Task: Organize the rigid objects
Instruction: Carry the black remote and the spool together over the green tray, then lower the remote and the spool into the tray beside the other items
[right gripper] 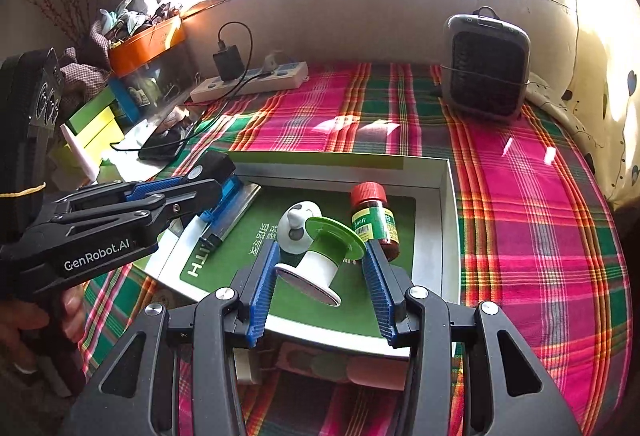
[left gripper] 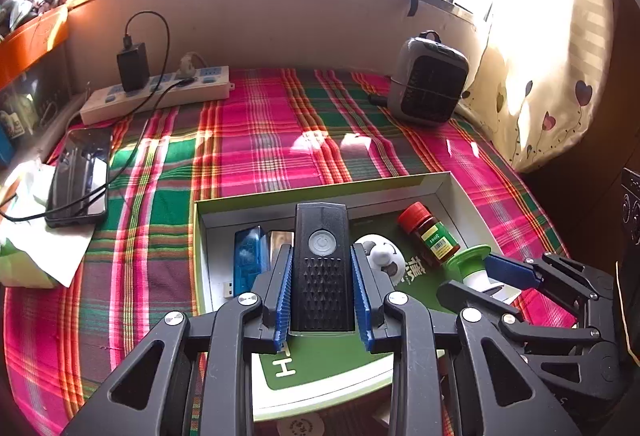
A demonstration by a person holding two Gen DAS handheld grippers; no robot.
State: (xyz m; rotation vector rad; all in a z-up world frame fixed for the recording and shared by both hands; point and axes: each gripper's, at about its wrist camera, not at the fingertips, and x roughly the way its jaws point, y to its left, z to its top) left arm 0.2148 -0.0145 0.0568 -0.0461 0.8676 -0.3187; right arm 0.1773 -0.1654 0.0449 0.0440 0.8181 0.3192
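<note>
My left hand-held gripper (left gripper: 322, 290) is clenched on the black remote (left gripper: 323, 264), holding it over the left part of the open box (left gripper: 444, 181) on the plaid-covered bed (left gripper: 260, 123). My right hand-held gripper (right gripper: 320, 278) grasps the green-and-white spool (right gripper: 324, 256) above the box's green liner. I judge both items are mid-placement; next I must lower each into a free spot and let go.

The right claw (right gripper: 320, 272) holds a green and white spool (right gripper: 320, 260) between its blue pads (right gripper: 262, 292), over a shallow box (right gripper: 446, 236). Just beyond the spool lie a white panda toy (right gripper: 298, 224) and a red-capped bottle (right gripper: 372, 215). To the left, the left claw (right gripper: 208, 179) grips a black remote (right gripper: 214, 161). Far ahead to the right stands a grey heater (right gripper: 486, 63).
</note>
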